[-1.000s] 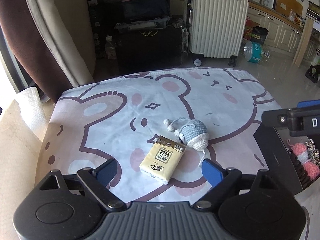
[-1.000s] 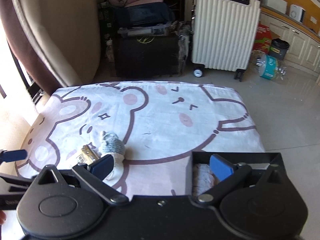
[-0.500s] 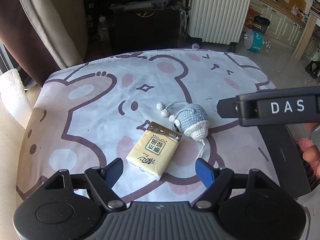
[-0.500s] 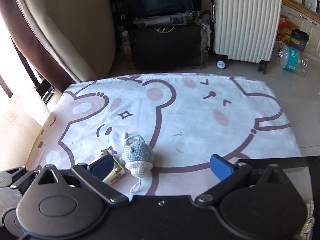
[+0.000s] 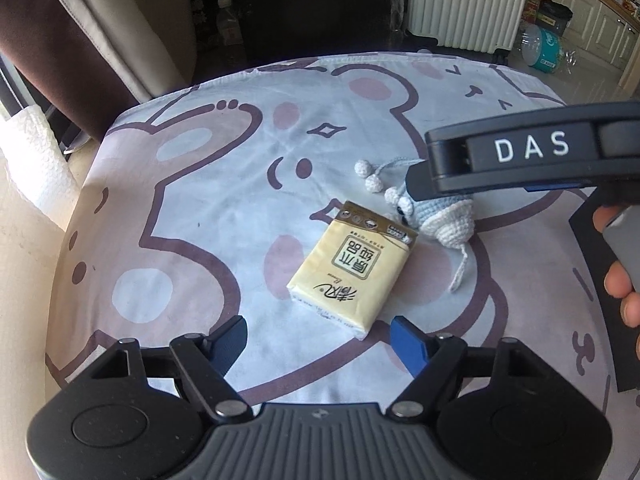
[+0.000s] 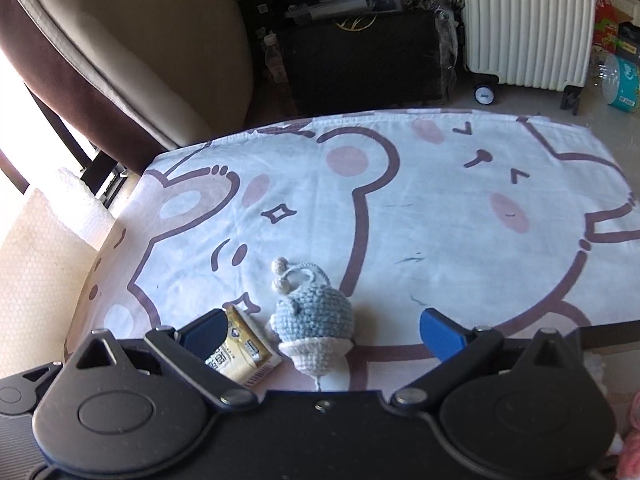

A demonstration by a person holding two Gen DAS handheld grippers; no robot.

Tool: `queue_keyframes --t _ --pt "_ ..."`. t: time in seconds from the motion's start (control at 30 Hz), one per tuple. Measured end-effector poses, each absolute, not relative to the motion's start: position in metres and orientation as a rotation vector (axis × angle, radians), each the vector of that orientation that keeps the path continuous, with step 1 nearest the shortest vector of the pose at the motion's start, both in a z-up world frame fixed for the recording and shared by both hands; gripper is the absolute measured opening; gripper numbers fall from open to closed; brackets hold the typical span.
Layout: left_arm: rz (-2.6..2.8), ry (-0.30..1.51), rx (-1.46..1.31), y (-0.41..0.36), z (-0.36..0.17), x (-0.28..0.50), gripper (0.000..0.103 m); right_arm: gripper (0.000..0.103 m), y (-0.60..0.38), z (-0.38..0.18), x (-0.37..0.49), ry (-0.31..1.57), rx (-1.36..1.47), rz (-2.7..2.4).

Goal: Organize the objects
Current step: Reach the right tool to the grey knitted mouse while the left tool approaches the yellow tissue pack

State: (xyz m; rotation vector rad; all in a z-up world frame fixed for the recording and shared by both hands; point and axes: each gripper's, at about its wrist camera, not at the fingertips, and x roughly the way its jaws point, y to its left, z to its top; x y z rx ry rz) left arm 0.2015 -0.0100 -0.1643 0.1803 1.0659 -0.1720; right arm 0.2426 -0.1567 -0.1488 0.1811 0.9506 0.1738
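Tissue pack (image 5: 352, 268) and crochet toy (image 6: 314, 320) are what we are tidying, and both lie on the bear-print cloth (image 5: 200, 200), touching at one corner. Our left gripper (image 5: 320, 336) has its fingers spread and empty, the pack just above them at lower centre of the frame. Our right gripper (image 6: 324, 330) is likewise parted with nothing pinched, the toy sitting between its fingers at lower centre. We judge this the approach step for both. Next we must lower each gripper until its fingers straddle its object, then close squarely. The black box (image 5: 600, 280) at the right edge looks the likely destination.
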Motion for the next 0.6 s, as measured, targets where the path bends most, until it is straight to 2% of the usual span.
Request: queue_keyframes --t 0.1,0.2,0.3,0.43,0.6 --pt "-0.141 1.069 0.167 -0.004 -0.167 0.205 0.079 0.102 -0.152 -0.156 0.248 0.958 0.165 0.161" --pt "-0.111 1.074 0.157 0.003 -0.170 0.209 0.079 0.094 -0.147 -0.161 0.253 0.948 0.098 0.131" --pt "-0.065 1.080 0.166 0.009 -0.174 0.212 0.079 0.093 -0.148 -0.167 0.258 0.978 0.138 0.170" --pt "-0.009 1.076 0.146 0.019 -0.175 0.217 0.079 0.078 -0.145 -0.174 0.263 1.001 0.143 0.172" --pt "0.004 1.093 0.112 0.025 -0.174 0.220 0.080 0.070 -0.146 -0.182 0.265 1.020 0.155 0.188"
